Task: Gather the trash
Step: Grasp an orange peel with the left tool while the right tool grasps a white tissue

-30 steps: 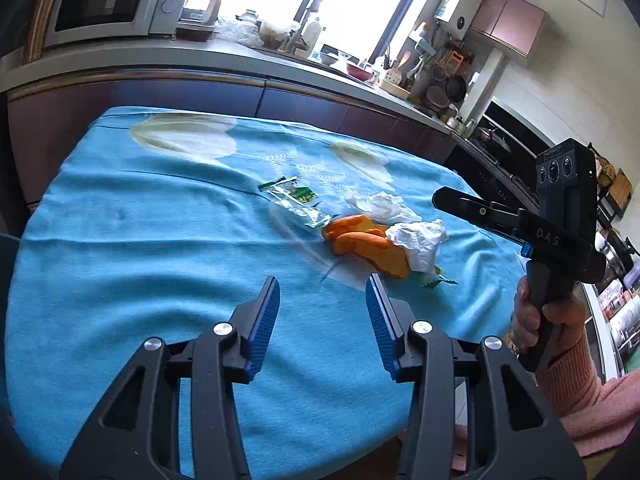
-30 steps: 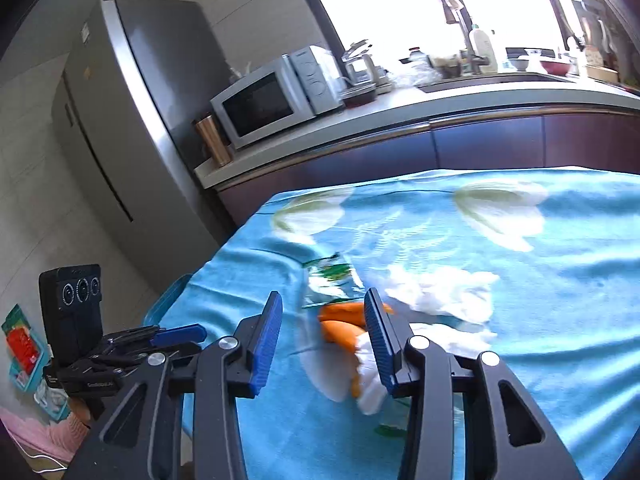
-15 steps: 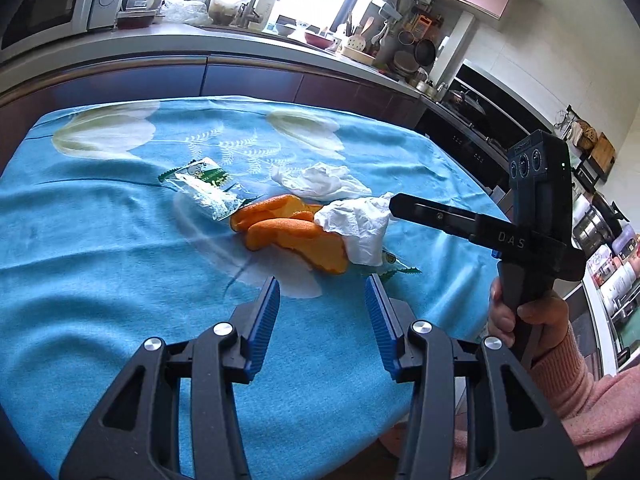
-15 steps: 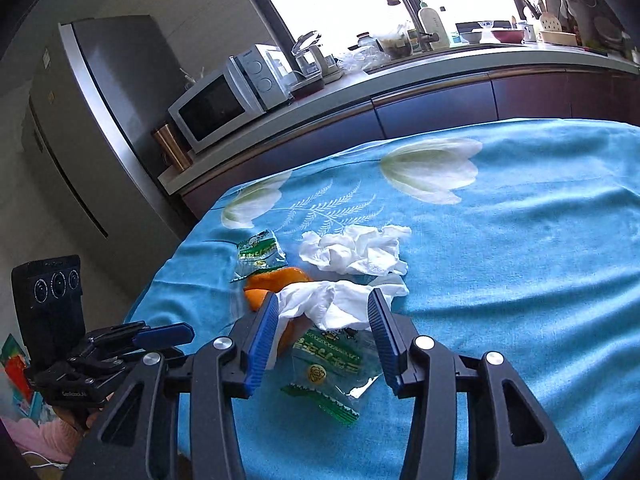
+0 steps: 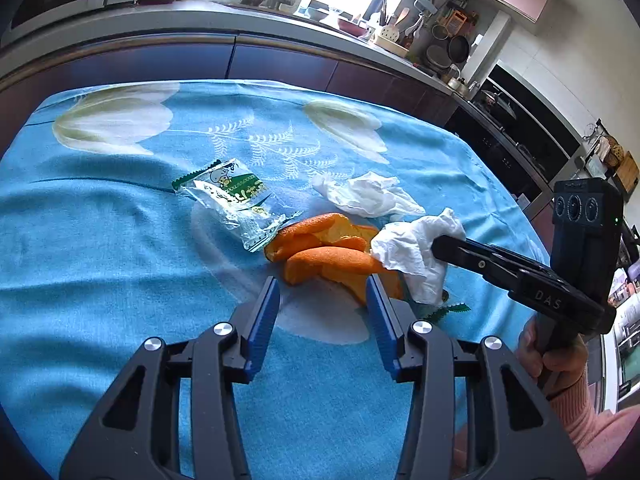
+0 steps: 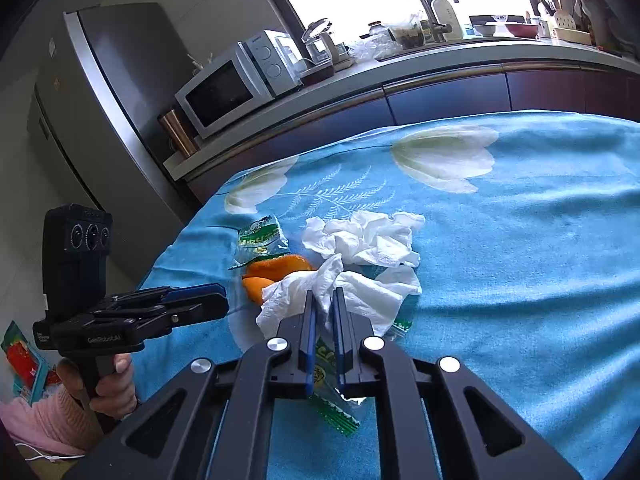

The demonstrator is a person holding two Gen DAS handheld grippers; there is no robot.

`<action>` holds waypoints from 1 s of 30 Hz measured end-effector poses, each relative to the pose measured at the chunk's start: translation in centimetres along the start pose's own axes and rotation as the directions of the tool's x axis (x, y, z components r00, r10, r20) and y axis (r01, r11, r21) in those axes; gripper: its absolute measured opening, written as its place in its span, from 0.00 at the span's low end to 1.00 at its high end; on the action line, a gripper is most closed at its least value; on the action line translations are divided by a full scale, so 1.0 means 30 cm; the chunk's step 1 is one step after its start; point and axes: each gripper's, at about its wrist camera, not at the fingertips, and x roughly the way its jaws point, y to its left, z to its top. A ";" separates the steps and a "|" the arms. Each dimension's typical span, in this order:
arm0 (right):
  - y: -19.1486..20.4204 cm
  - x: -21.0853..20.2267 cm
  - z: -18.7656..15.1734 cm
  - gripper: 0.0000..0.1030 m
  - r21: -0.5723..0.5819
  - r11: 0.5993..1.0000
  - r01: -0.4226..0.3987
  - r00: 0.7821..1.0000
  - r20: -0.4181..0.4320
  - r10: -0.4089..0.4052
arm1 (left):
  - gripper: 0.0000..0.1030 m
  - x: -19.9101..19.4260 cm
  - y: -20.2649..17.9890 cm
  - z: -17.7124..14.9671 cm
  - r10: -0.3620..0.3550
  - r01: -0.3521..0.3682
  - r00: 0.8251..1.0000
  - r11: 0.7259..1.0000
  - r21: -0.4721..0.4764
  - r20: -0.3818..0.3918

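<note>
On the blue floral tablecloth (image 5: 100, 240) lies a pile of trash: orange peels (image 5: 320, 252), a clear green snack wrapper (image 5: 236, 200), a crumpled white tissue (image 5: 368, 196) farther back, and a second white tissue (image 5: 412, 252). My right gripper (image 6: 323, 300) is shut on that second tissue (image 6: 356, 284), with a second green wrapper (image 6: 332, 408) under its jaws. My left gripper (image 5: 320, 304) is open and empty, just in front of the peels. In the right wrist view the peels (image 6: 276, 272), the first wrapper (image 6: 260, 236) and the far tissue (image 6: 368, 236) lie beyond the fingers.
A kitchen counter (image 5: 200, 28) with a microwave (image 6: 236, 84) runs behind the table. A grey fridge (image 6: 112, 92) stands at the left in the right wrist view. A stove and shelves (image 5: 520, 120) are on the right. The table edge is close below both grippers.
My right gripper has closed its jaws on the nearer white tissue. My left gripper has moved forward, closer to the orange peels, and stays open.
</note>
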 end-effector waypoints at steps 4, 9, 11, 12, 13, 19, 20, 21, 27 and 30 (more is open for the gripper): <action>-0.020 -0.010 -0.001 0.04 0.013 1.000 0.002 1.000 0.007 -0.002 | 0.45 0.041 0.024 0.027 -0.002 0.001 1.000 1.000 -0.028 -0.023; -0.037 -0.009 -0.006 0.04 0.030 1.000 -0.003 1.000 0.005 0.003 | 0.51 0.089 0.034 0.056 -0.025 0.023 0.998 0.999 -0.038 -0.051; -0.040 -0.007 -0.008 0.04 0.033 0.999 -0.007 1.000 0.004 0.007 | 0.54 0.095 0.034 0.062 -0.039 0.037 0.998 0.999 -0.039 -0.050; -0.040 -0.006 -0.009 0.04 0.033 0.999 -0.008 1.000 0.003 0.008 | 0.56 0.101 0.034 0.066 -0.054 0.052 0.997 0.998 -0.040 -0.054; -0.040 -0.003 -0.009 0.04 0.034 0.999 -0.009 1.000 0.002 0.009 | 0.56 0.106 0.036 0.070 -0.060 0.058 0.997 0.997 -0.045 -0.057; -0.042 0.003 -0.008 0.04 0.038 0.999 -0.017 1.000 -0.001 0.017 | 0.32 0.109 0.025 0.058 -0.092 0.088 0.993 0.995 -0.054 -0.068; -0.042 0.003 -0.008 0.04 0.038 0.999 -0.017 1.000 -0.001 0.018 | 0.22 0.108 0.024 0.054 -0.093 0.089 0.993 0.994 -0.058 -0.069; -0.041 0.002 -0.008 0.04 0.038 0.999 -0.019 1.000 -0.001 0.019 | 0.09 0.109 0.021 0.048 -0.094 0.090 0.993 0.994 -0.061 -0.070; -0.029 -0.007 -0.004 0.04 0.030 0.999 -0.021 1.000 0.009 0.021 | 0.10 0.078 0.009 0.028 -0.080 0.078 0.996 0.995 -0.061 -0.033; -0.021 -0.021 0.004 0.04 0.026 0.999 -0.028 0.999 0.023 0.028 | 0.10 0.043 0.002 0.017 -0.068 0.068 0.998 0.996 -0.052 -0.011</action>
